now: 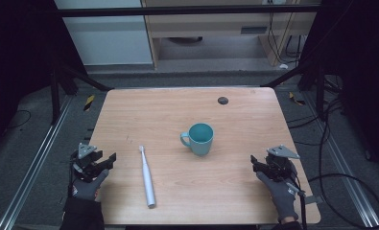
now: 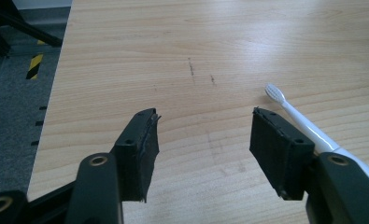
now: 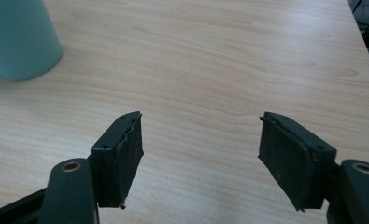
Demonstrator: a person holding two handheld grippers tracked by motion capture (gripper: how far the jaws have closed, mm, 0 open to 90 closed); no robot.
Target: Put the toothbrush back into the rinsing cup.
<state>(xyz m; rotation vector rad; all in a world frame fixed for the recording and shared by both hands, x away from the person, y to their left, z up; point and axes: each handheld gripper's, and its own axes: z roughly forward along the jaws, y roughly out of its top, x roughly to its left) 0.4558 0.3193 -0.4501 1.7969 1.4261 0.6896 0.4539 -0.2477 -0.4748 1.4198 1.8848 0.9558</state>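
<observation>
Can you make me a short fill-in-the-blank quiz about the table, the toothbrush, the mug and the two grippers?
1. The white toothbrush lies on the table nearer the ____ gripper.
2. The mug on the table is ____ in colour.
3. The mug's handle points toward the ____.
4. The jaws of the right gripper stand ____, with nothing between them.

Missing words: left; teal; toothbrush; open
</observation>
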